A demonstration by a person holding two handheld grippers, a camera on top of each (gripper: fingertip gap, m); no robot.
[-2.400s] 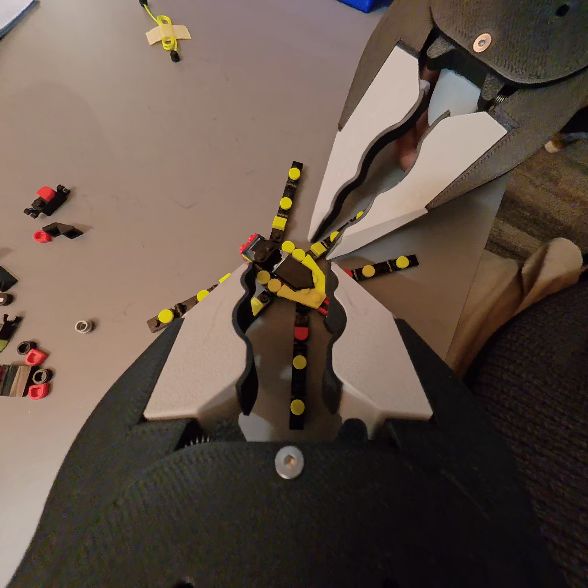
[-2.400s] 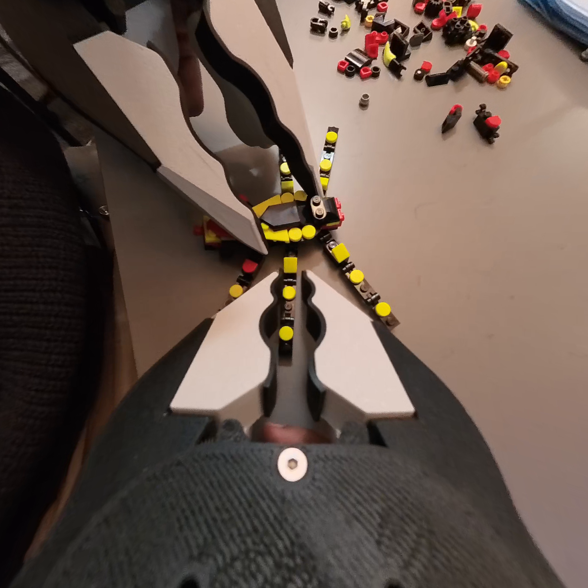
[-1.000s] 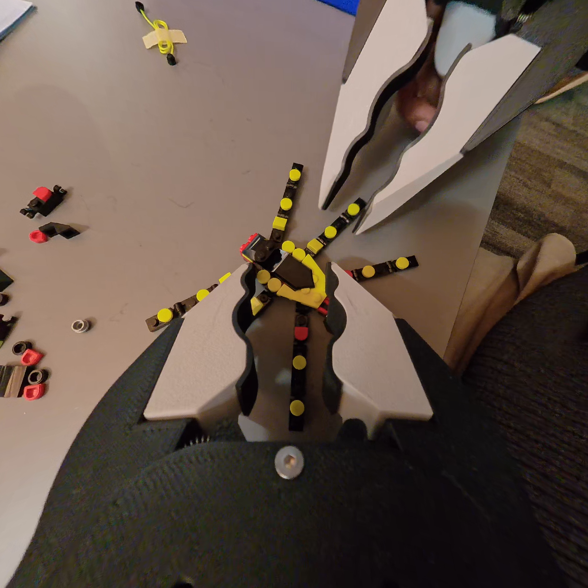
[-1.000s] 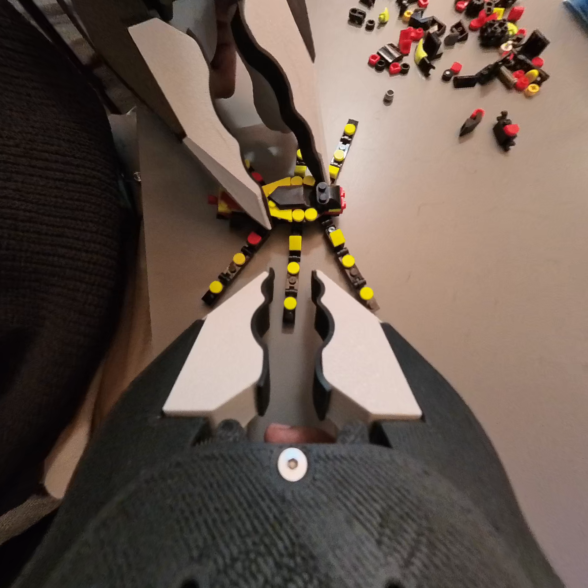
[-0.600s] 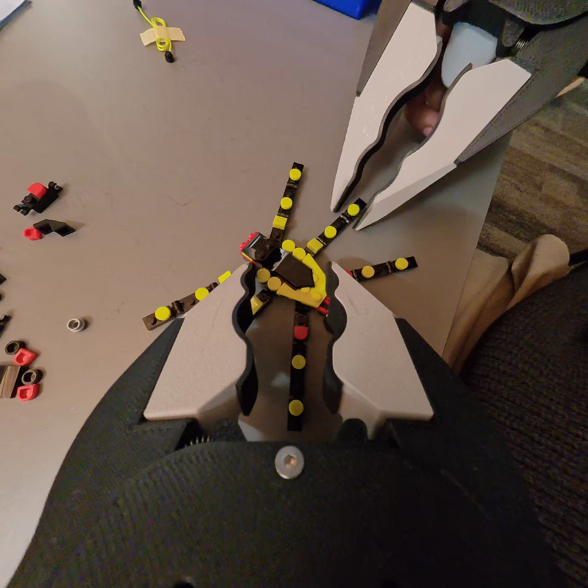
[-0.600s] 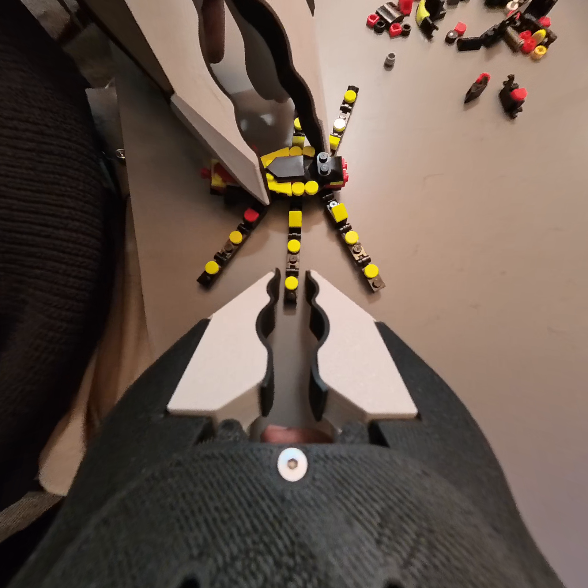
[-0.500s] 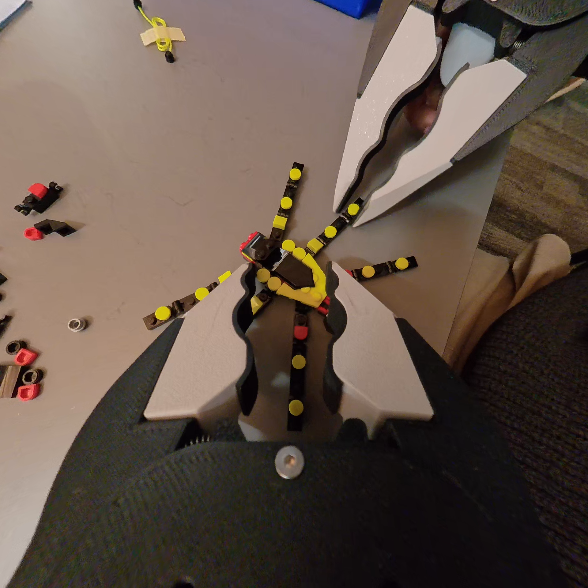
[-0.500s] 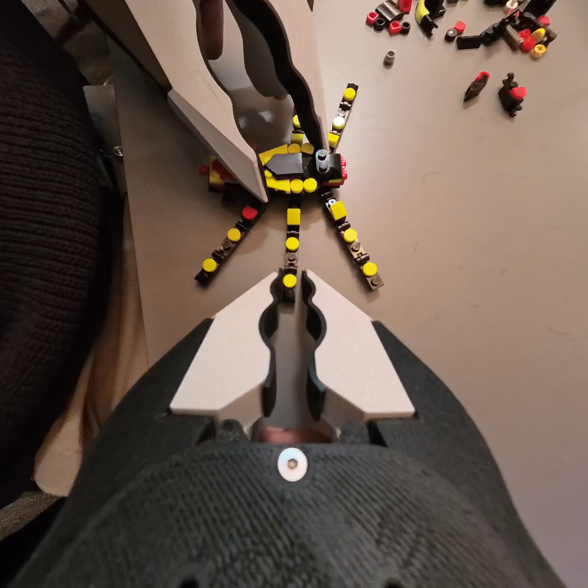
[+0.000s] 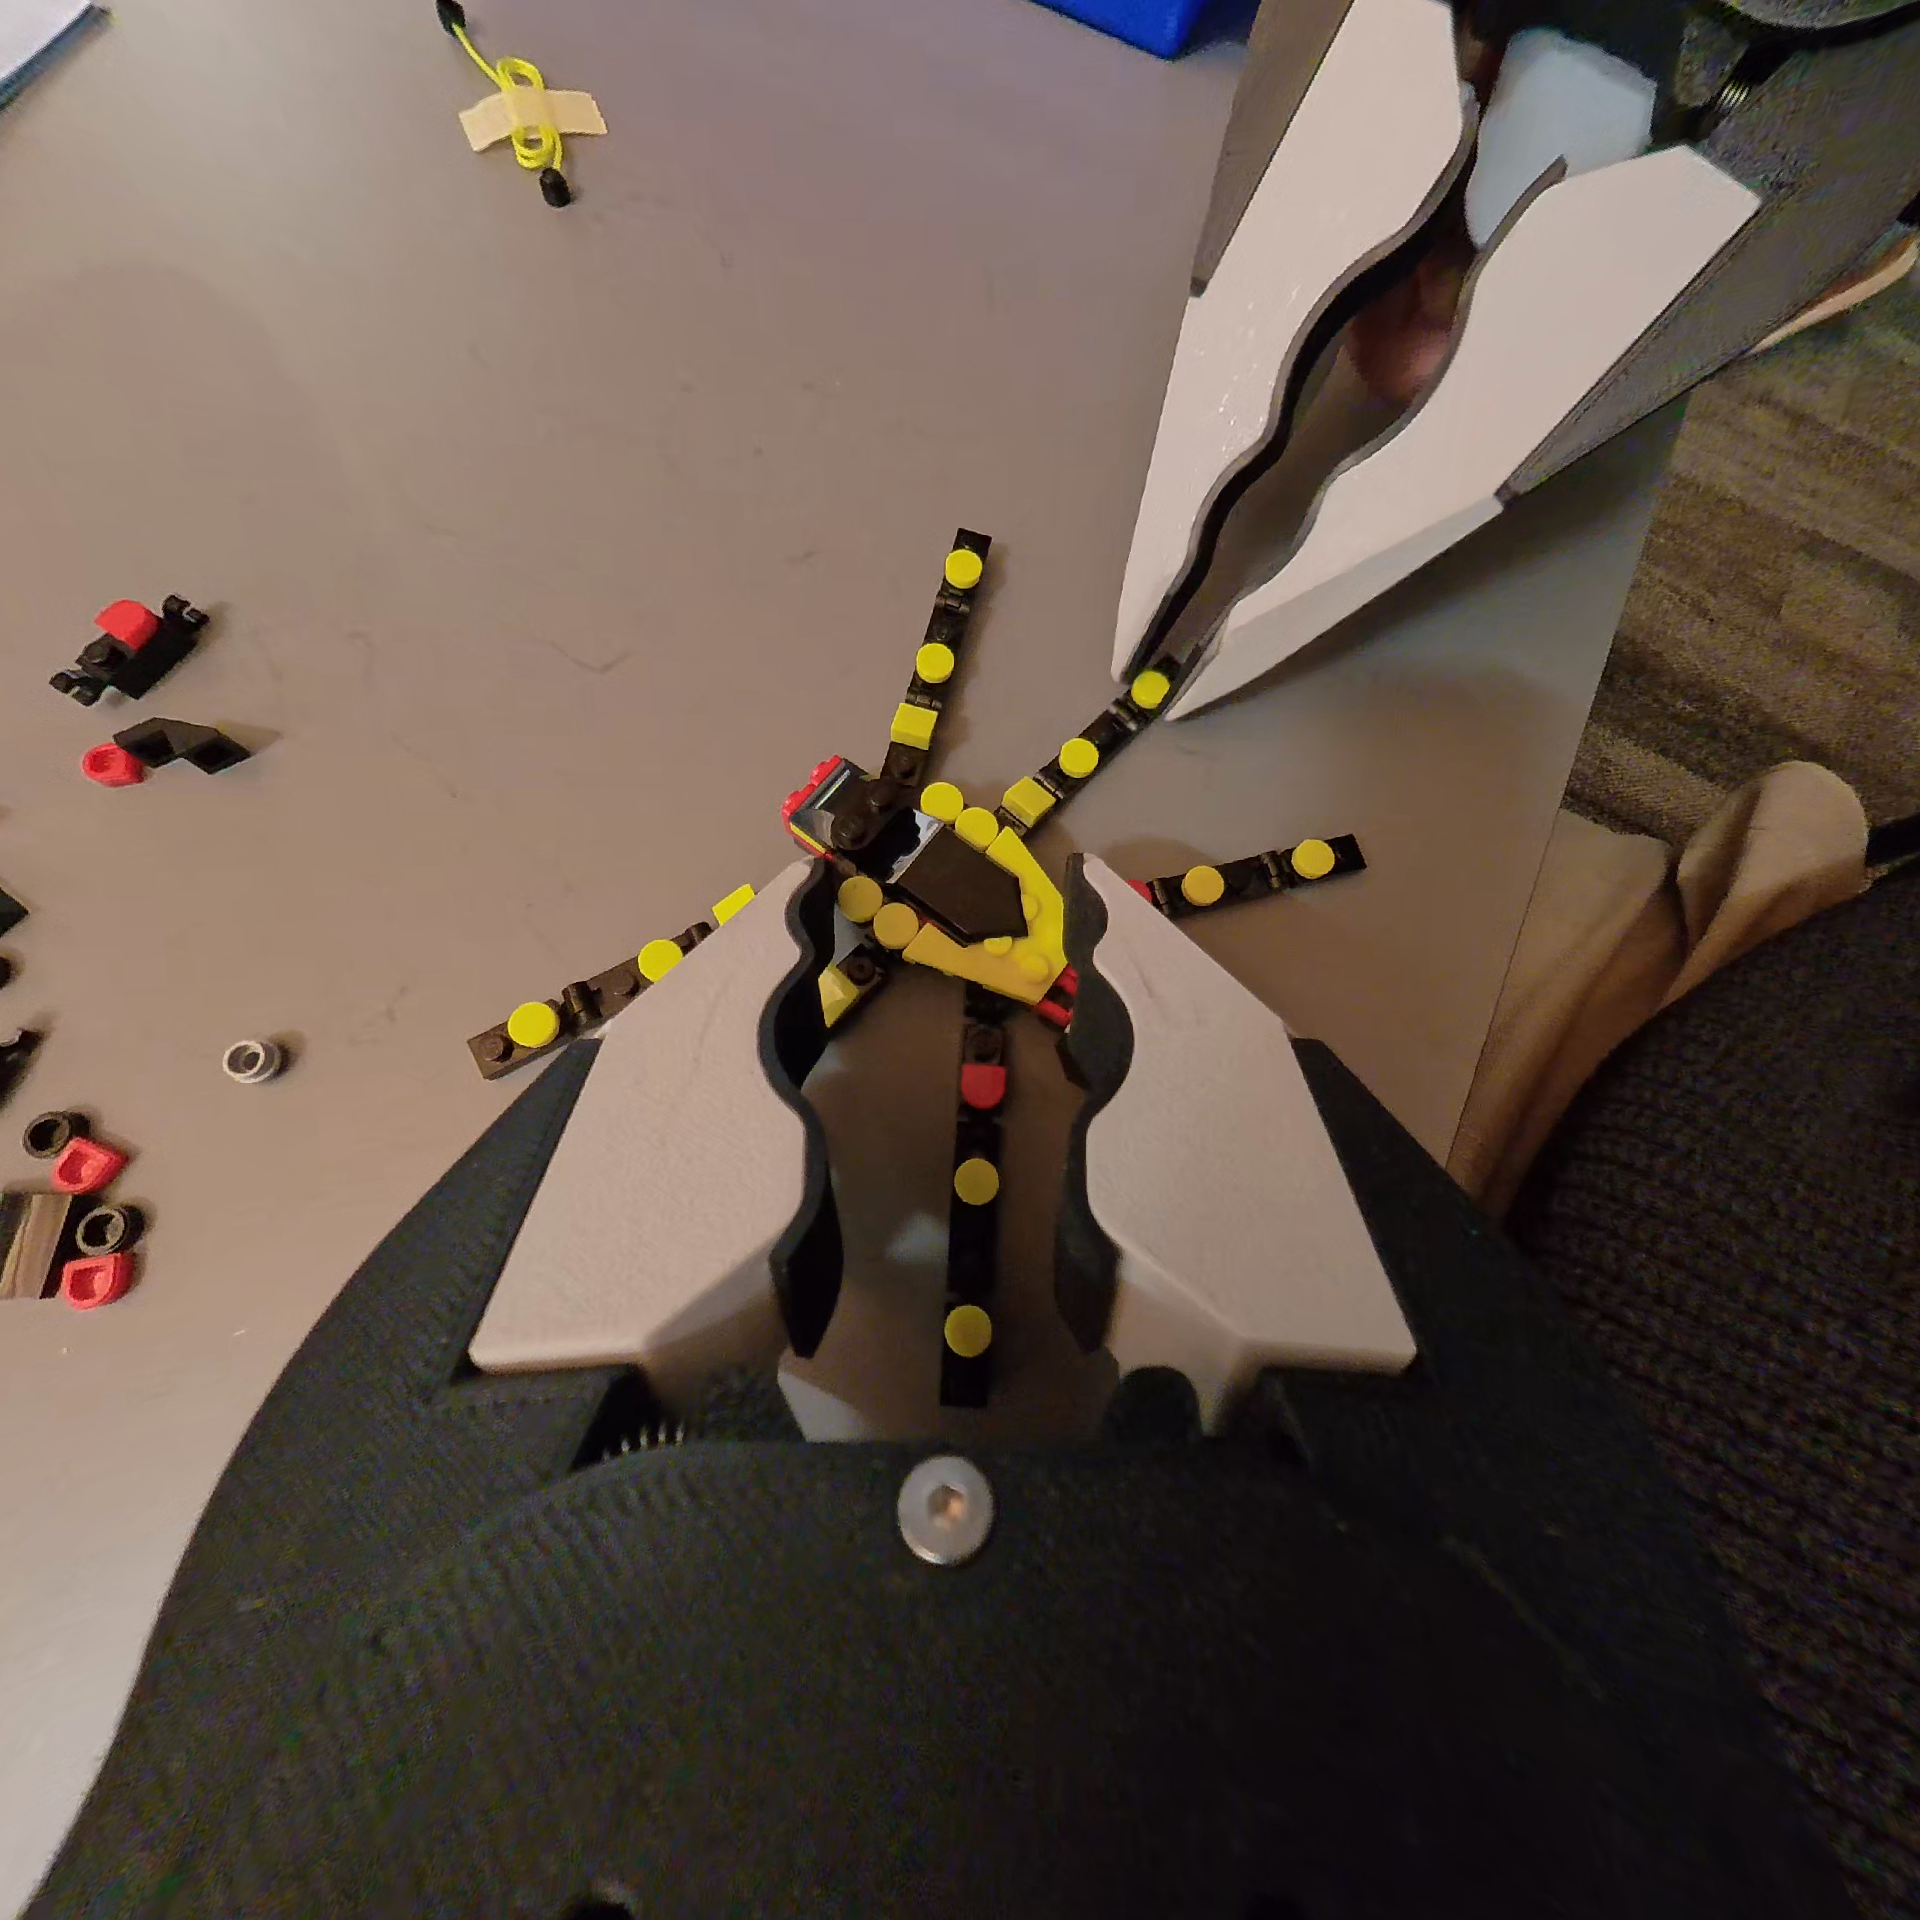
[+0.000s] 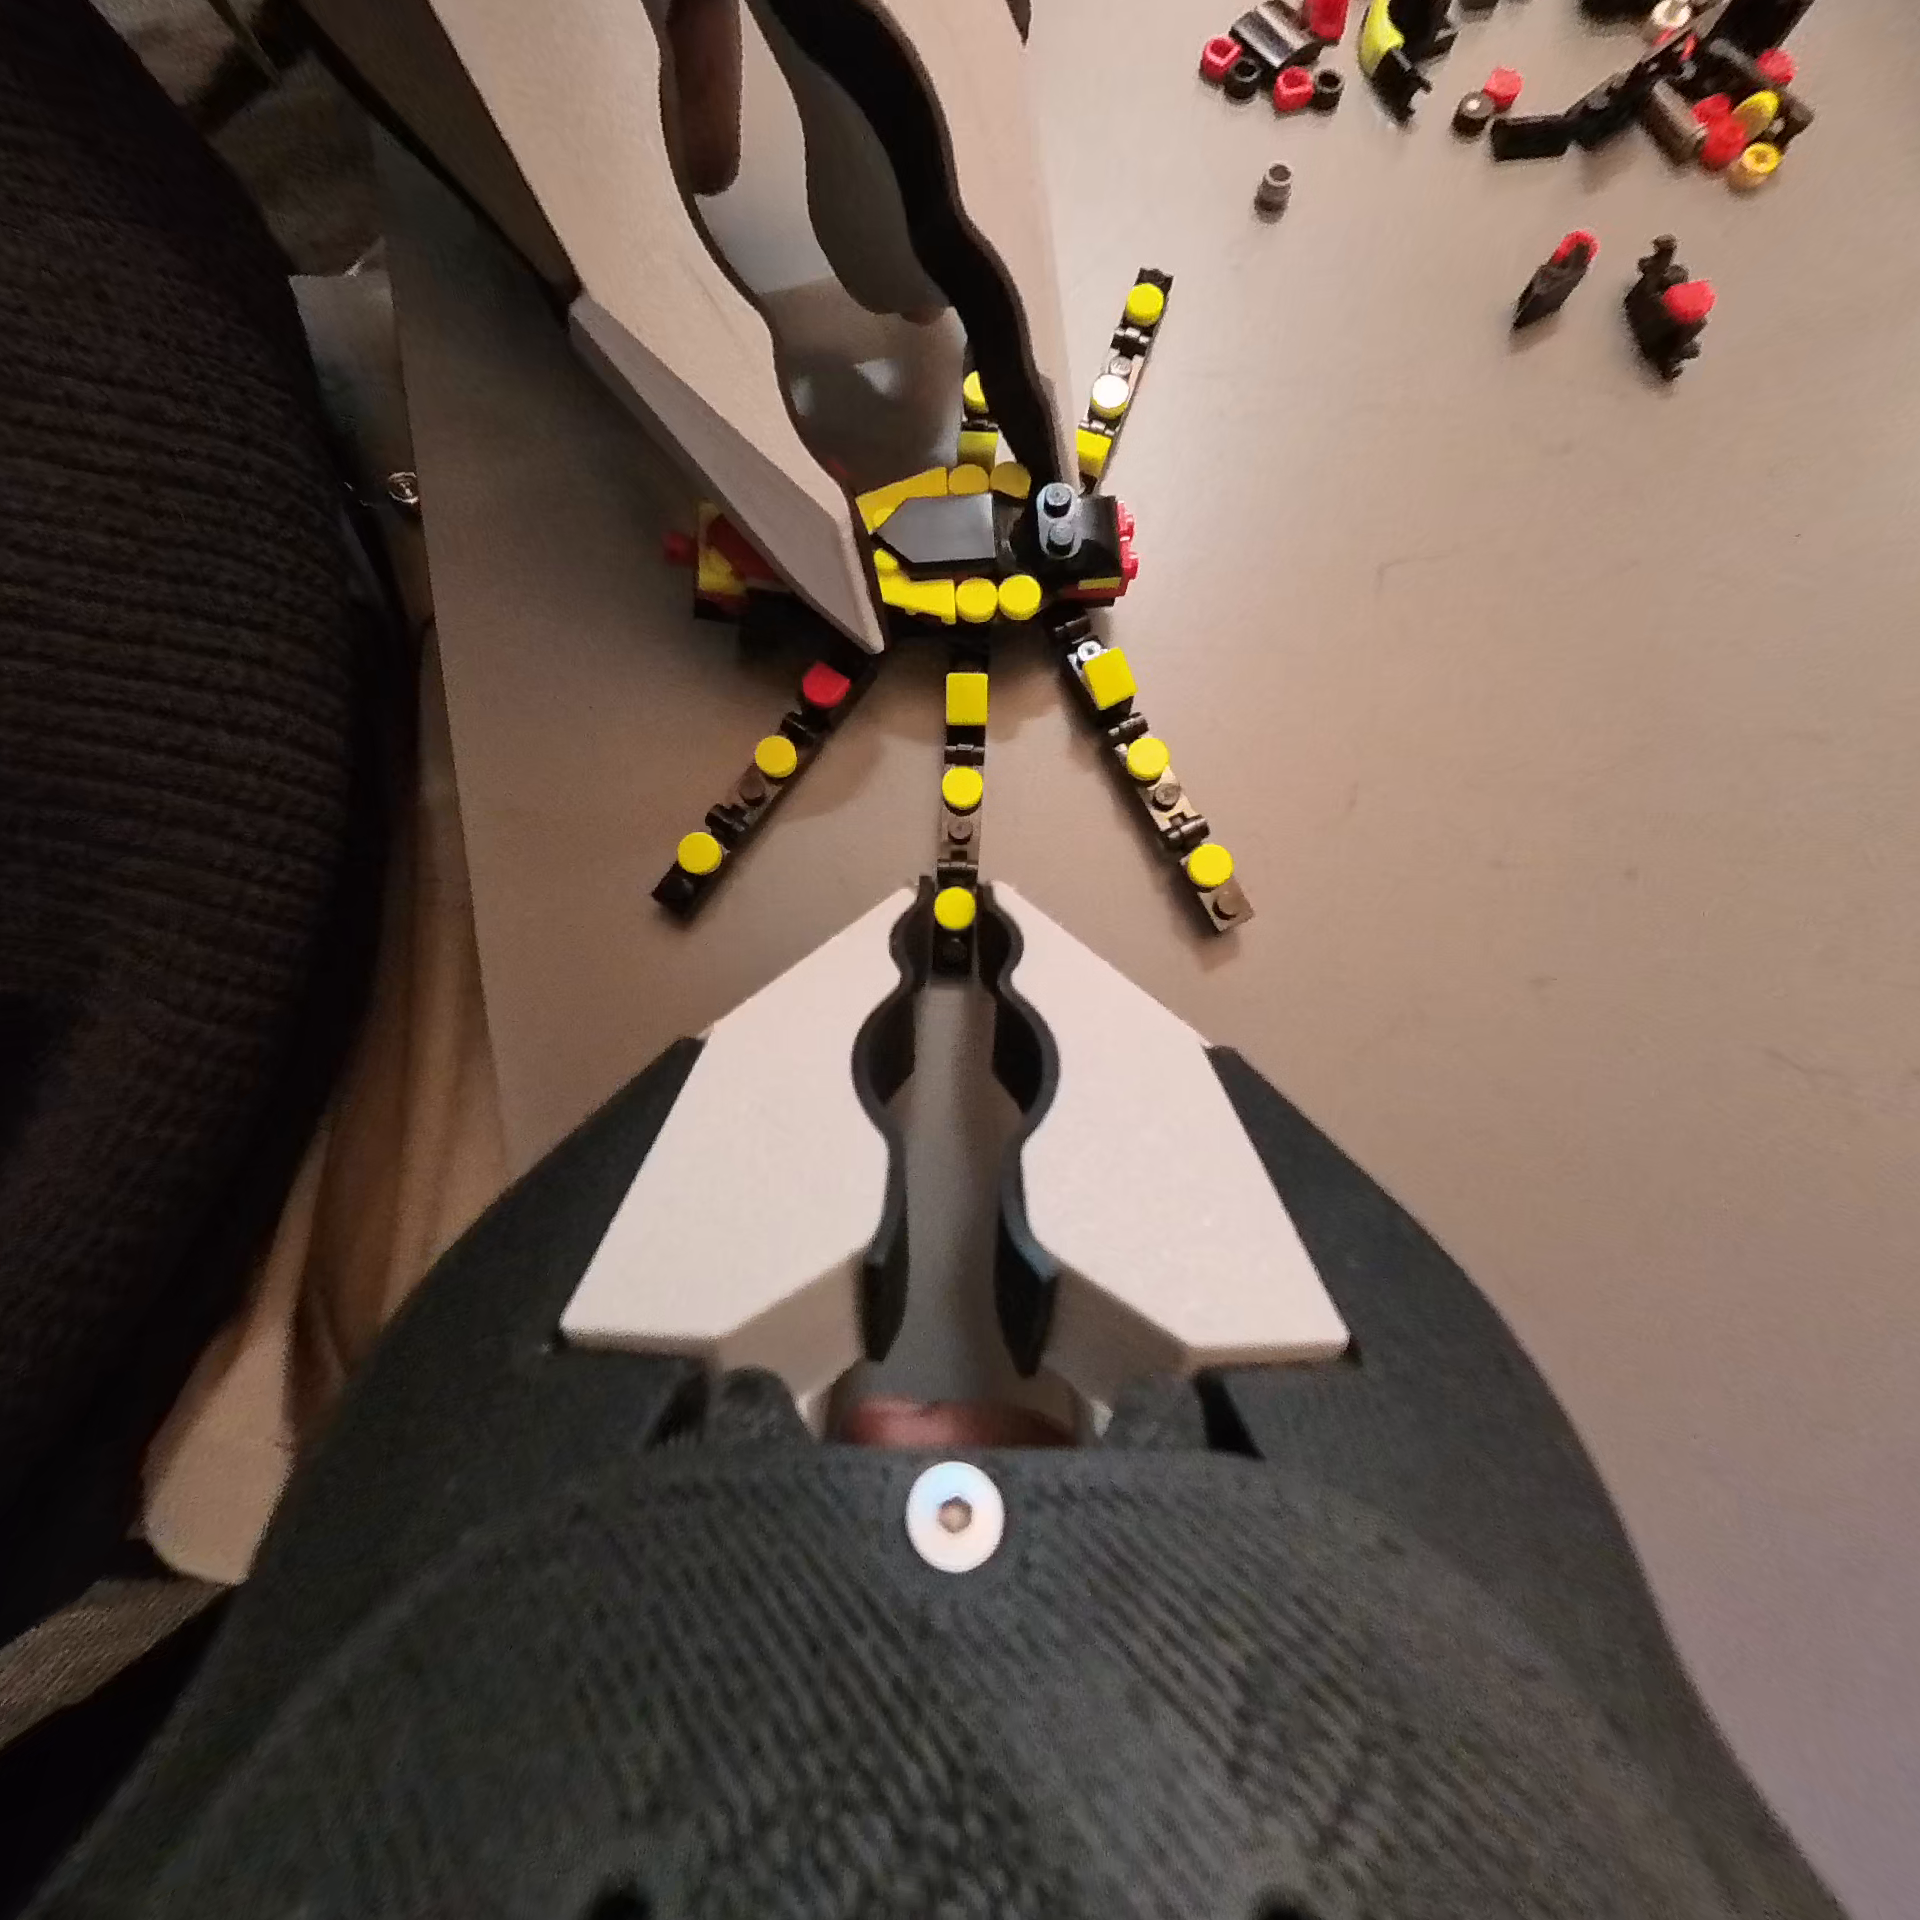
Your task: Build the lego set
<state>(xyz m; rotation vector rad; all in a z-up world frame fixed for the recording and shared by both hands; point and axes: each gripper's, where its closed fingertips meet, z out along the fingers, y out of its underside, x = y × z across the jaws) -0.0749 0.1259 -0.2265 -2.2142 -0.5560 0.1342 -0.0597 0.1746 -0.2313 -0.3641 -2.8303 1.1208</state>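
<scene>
Near the tabletop (image 9: 540, 436) edge closest to the person, a black-and-yellow lego spider (image 9: 961, 894) lying flat, legs splayed. Left tool (image 9: 940, 883) half open, its tips set against either side of the spider's body, whether gripping or merely bracing cannot be told. Right tool (image 10: 956, 902) narrowed onto the outer end of the middle leg (image 10: 961, 790). Loose red and black pieces (image 10: 1621, 94) scattered toward the far corner.
</scene>
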